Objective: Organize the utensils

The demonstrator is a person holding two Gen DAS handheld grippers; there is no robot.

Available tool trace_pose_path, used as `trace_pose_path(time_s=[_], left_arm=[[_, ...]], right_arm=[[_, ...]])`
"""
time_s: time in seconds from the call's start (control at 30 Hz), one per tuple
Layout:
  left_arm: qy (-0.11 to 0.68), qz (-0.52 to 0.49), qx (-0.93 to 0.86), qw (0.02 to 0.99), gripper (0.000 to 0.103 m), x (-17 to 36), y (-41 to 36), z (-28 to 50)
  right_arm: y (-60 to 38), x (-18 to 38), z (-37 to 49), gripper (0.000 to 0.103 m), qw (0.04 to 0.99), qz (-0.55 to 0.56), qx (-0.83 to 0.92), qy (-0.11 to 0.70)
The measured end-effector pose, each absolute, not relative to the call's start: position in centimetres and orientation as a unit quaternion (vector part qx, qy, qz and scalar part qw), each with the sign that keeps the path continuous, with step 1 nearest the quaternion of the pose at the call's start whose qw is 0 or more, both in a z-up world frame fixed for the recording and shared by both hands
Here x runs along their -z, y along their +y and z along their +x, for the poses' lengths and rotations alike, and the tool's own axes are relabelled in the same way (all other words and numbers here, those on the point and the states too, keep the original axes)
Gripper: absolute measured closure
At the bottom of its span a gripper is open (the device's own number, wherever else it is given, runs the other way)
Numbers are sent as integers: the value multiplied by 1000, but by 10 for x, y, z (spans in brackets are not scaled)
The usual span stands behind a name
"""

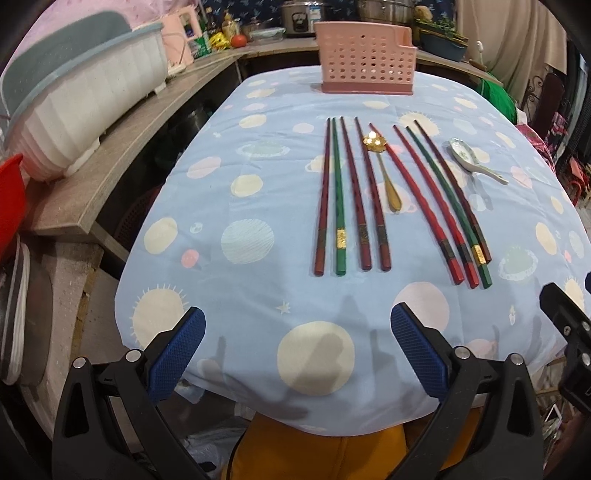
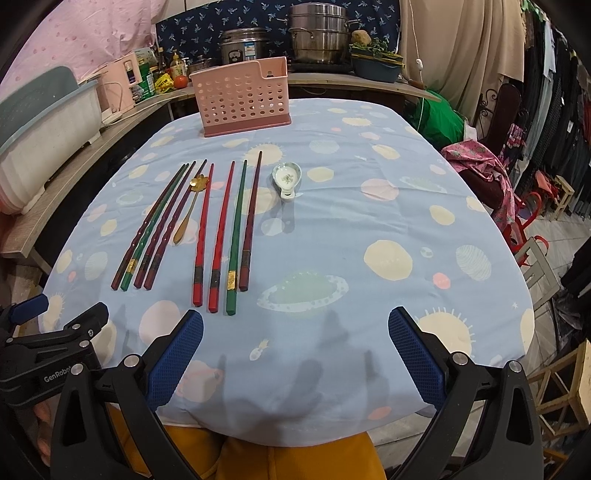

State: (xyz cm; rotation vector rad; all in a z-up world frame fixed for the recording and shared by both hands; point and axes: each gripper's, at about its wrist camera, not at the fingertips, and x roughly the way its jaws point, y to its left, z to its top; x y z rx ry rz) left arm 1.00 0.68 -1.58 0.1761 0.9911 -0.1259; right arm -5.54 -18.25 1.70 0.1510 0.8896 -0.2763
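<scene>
Several red, dark red and green chopsticks (image 1: 341, 199) (image 2: 221, 236) lie in two groups on the blue patterned tablecloth (image 1: 258, 295) (image 2: 369, 258). A gold flower-headed spoon (image 1: 386, 173) (image 2: 188, 208) rests between the groups. A white ceramic soup spoon (image 1: 469, 158) (image 2: 286, 179) lies to their right. A pink perforated utensil holder (image 1: 365, 61) (image 2: 243, 98) stands upright at the table's far edge. My left gripper (image 1: 297, 325) hovers open over the near edge, short of the chopsticks. My right gripper (image 2: 295, 325) is open too, with nothing between its fingers.
A wooden counter (image 1: 122, 147) runs along the left with a white dish rack (image 1: 81, 99), a red basin (image 1: 11, 192) and bottles. Steel pots (image 2: 317, 33) stand behind the table. Chairs and hanging clothes (image 2: 554, 129) crowd the right. A person's yellow trousers (image 2: 295, 458) show below.
</scene>
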Motion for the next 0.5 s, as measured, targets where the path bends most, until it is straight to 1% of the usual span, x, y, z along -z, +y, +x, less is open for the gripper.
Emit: trace_pose_path(time_s=[0.3, 0.5], left_arm=[[481, 55, 40, 874, 7, 22, 31, 35], [475, 50, 49, 877, 17, 25, 31, 57]], right_arm=[[-188, -14, -51, 7, 889, 78, 135, 431], [-191, -11, -44, 7, 887, 79, 135, 434]])
